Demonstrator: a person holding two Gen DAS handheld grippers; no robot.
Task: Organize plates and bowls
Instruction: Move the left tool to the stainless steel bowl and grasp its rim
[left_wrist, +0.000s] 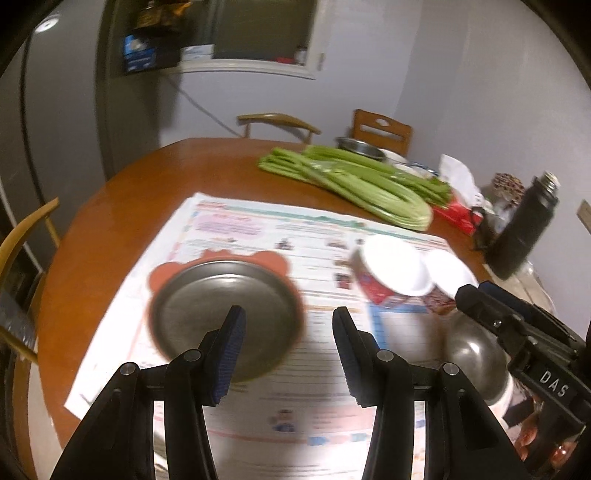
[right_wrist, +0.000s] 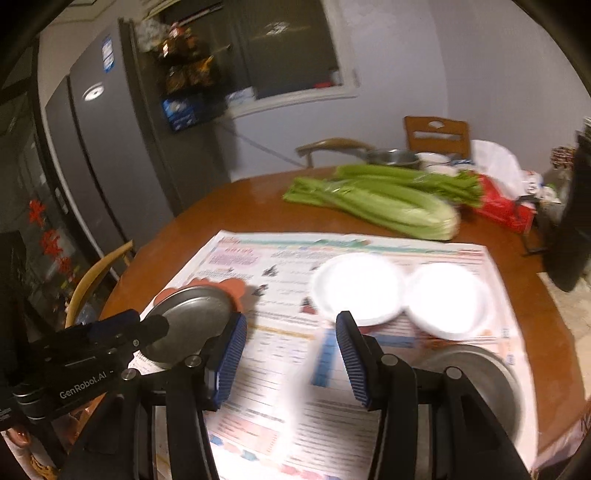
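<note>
A flat metal plate (left_wrist: 221, 302) rests on a red-brown mat (left_wrist: 269, 260) on the left of a newspaper (left_wrist: 295, 240). Two white bowls with red patterned sides (left_wrist: 391, 266) (left_wrist: 448, 271) stand side by side to its right. A metal bowl (left_wrist: 472, 354) sits nearer, at the right. My left gripper (left_wrist: 289, 314) hangs open above the paper beside the plate, with nothing between its fingers. My right gripper (right_wrist: 291, 317) is open too, above the paper in front of the first white bowl (right_wrist: 356, 288) and the second (right_wrist: 448, 299). The metal bowl (right_wrist: 476, 373) lies behind its right finger.
The round wooden table (left_wrist: 147, 184) carries celery (left_wrist: 351, 181), a red packet, a black bottle (left_wrist: 524, 232) at the right and more dishes (left_wrist: 358, 146) at the back. Wooden chairs (left_wrist: 22, 236) ring the table. A grey fridge (right_wrist: 103, 166) stands at the left.
</note>
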